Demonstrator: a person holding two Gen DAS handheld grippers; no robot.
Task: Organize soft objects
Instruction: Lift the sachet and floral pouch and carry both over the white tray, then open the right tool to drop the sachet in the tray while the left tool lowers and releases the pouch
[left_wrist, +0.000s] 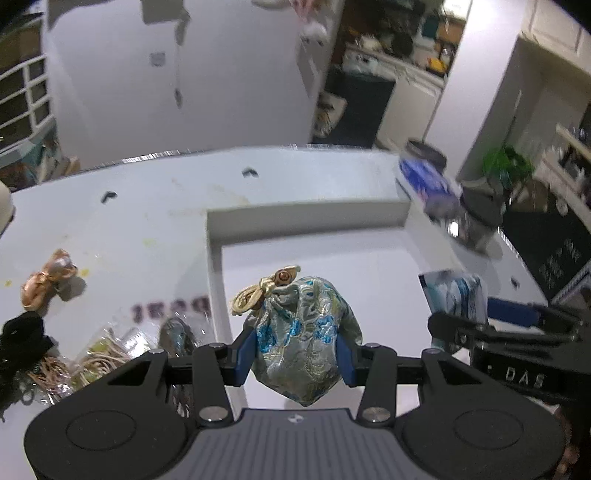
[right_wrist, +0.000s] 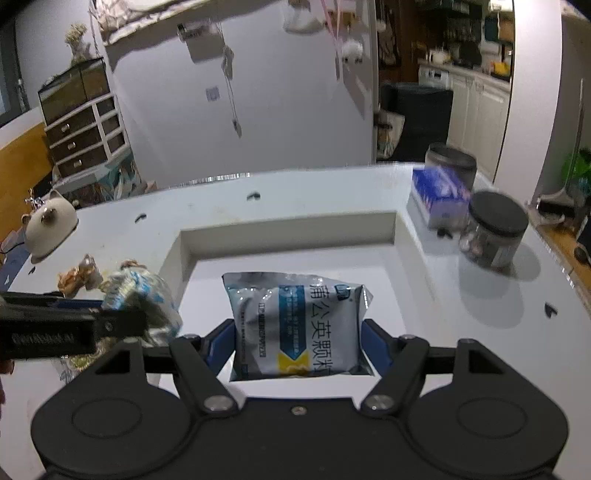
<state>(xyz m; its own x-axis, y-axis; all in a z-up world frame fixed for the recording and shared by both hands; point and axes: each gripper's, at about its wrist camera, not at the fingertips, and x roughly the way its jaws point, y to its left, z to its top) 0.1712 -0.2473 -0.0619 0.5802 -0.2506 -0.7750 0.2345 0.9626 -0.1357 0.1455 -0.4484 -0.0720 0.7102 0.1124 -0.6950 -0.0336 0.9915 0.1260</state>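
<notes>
On the far left of the white worktop (left_wrist: 155, 206) lie a black fabric item (left_wrist: 22, 339), a copper-coloured ribbon bundle (left_wrist: 48, 277) and clear packets of tan cords (left_wrist: 99, 358), all just beside one another; nearer the middle, the left gripper (left_wrist: 297, 356) has its blue fingers (left_wrist: 245, 354) closed on a brocade drawstring pouch (left_wrist: 306, 332), silvery with blue flowers and a gold knotted cord at its top, pressed on both sides and held over the left part of the white tray (left_wrist: 306, 218), clear of the tray floor; in the right wrist view the same pouch (right_wrist: 147, 295) shows blurred at the left, at the tray's left rim; to the right of it, the right gripper (right_wrist: 297, 345) has its fingers (right_wrist: 221, 347) shut against both edges of a silver sachet (right_wrist: 295, 325) printed with blue and yellow panels and Chinese characters, held over the middle of the tray (right_wrist: 288, 225); the two held things hang side by side, near but apart; further right, beyond the tray's far right corner, stands a blue and white box (right_wrist: 439, 199); behind it is a clear jar with a dark lid (right_wrist: 450, 162), and just beside the box, nearer the right edge, a second dark-lidded jar (right_wrist: 495, 229), both blurred.
</notes>
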